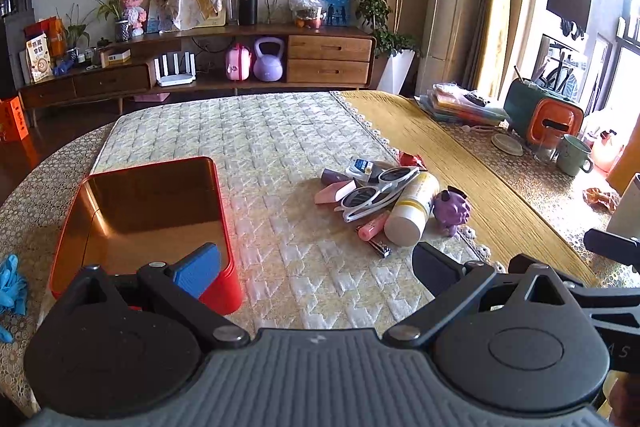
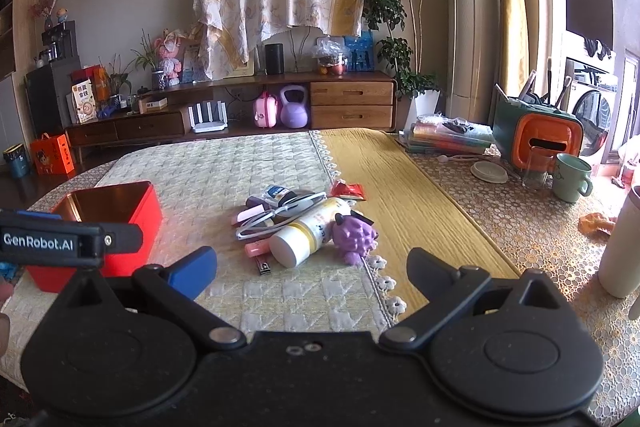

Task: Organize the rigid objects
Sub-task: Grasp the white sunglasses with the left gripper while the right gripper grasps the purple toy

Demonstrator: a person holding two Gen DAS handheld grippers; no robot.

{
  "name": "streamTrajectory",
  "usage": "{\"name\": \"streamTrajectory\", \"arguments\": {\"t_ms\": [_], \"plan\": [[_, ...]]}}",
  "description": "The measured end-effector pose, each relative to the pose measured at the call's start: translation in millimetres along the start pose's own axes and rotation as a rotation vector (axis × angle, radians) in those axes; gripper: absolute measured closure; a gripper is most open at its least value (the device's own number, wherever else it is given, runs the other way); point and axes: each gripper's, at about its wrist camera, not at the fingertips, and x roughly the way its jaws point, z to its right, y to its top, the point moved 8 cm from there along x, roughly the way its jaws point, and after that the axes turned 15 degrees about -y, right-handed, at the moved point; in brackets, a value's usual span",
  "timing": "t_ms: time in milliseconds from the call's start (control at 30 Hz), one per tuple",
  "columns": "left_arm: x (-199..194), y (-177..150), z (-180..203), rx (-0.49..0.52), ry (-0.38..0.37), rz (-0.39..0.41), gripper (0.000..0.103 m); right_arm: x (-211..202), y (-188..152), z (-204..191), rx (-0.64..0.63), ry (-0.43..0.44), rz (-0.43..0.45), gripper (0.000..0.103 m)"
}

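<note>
The left gripper (image 1: pixel 316 267) hangs low over a quilted mat (image 1: pixel 256 147) on the table, its jaws spread wide and holding nothing; its blue finger pad overlaps the near right corner of the red tin (image 1: pixel 140 211), though from this view I cannot tell whether it touches the rim or only hovers above it. The tin sits open at about ten o'clock from that gripper, its coppery inside bare. At about one o'clock lies the heap of small things: white sunglasses (image 1: pixel 376 193) sprawl across the top, a white-and-yellow bottle (image 1: pixel 412 211) lies on its side just to their right with its cap toward the camera, and a purple toy (image 1: pixel 452 211) stands against the bottle at the mat's lace edge. A pink eraser (image 1: pixel 334 193) rests at the heap's left side, a pink tube (image 1: pixel 372 227) pokes out below the sunglasses, and nail clippers (image 1: pixel 378 249) lie nearest the gripper. The right gripper (image 2: pixel 312 269) faces the same heap at twelve o'clock (the bottle (image 2: pixel 308 231) and toy (image 2: pixel 354 233) closest to it), jaws likewise wide apart and empty. In its view the tin (image 2: pixel 132 211) sits at ten o'clock, partly behind the left gripper's black body. A green mug (image 2: pixel 570 177) stands well apart at two o'clock on the lace tablecloth.
</note>
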Motion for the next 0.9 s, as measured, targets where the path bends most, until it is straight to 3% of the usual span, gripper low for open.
{"name": "streamTrajectory", "arguments": {"t_ms": [167,433,567,900], "plan": [[25,11,4,0.034,0.016,-0.016,0.000,21,-1,8,-0.019,0.005,-0.021,0.002],[75,13,4,0.051,-0.004,-0.105,0.000,53,-8,22,-0.039,0.036,-0.066,0.003],[100,19,-3,0.032,-0.019,-0.136,0.000,70,-10,27,-0.065,0.046,-0.082,0.007],[152,32,-2,0.105,-0.037,-0.176,0.000,117,-2,31,-0.117,0.086,-0.103,0.022]]}}
